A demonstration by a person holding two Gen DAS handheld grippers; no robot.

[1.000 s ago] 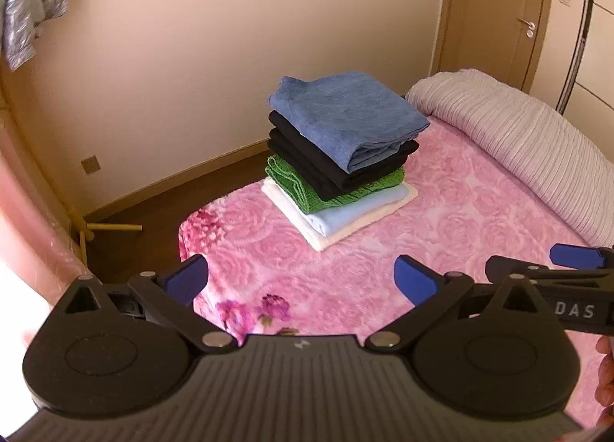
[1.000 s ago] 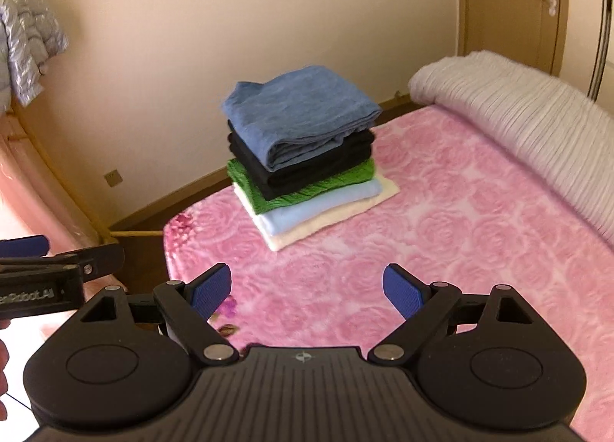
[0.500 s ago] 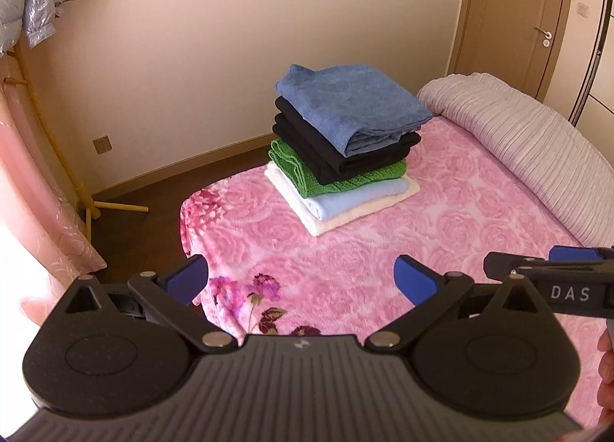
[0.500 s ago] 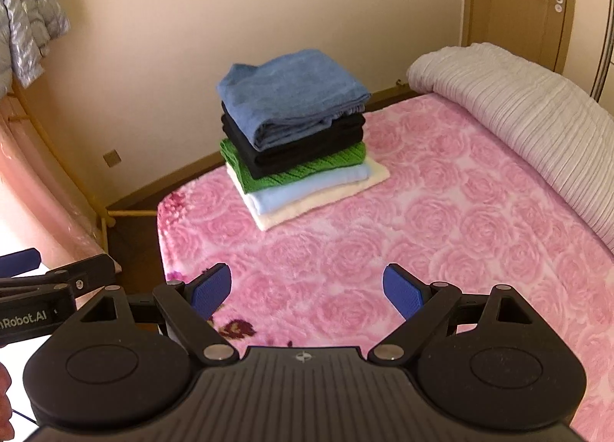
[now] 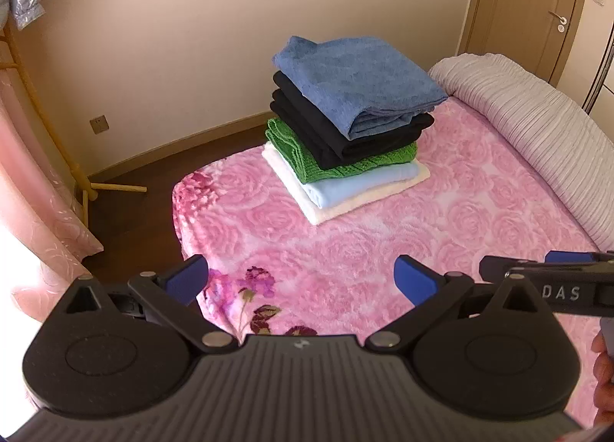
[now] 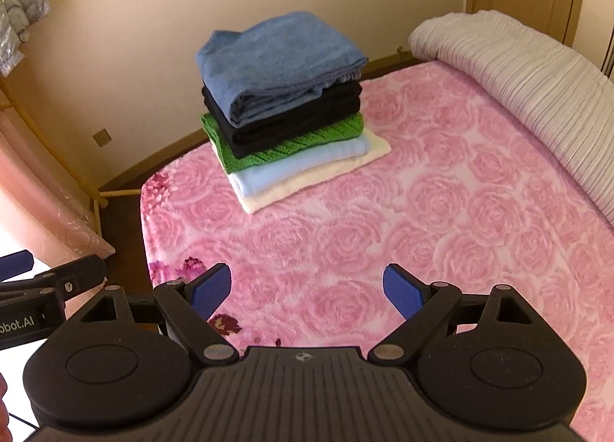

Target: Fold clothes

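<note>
A stack of folded clothes [image 5: 345,127] sits on the pink rose-patterned bed [image 5: 383,242] near its far corner: a blue piece [image 5: 357,77] on top, then black [image 5: 345,134], green [image 5: 307,161], light blue and cream. The stack also shows in the right wrist view [image 6: 284,104]. My left gripper [image 5: 301,278] is open and empty, well short of the stack above the bed's near edge. My right gripper [image 6: 307,290] is open and empty too, also short of the stack. Each gripper shows at the edge of the other's view.
A rolled striped grey quilt [image 5: 537,127] lies along the bed's right side. A wooden clothes rack [image 5: 46,108] with a hanging jacket and a pink curtain [image 5: 34,219] stand at the left. Dark floor [image 5: 134,188] and the wall lie beyond the bed's corner. A door [image 5: 537,8] is at the far right.
Both grippers have drawn back and lifted away from the stack, so more of the bed shows in front of them. Both stay open.
</note>
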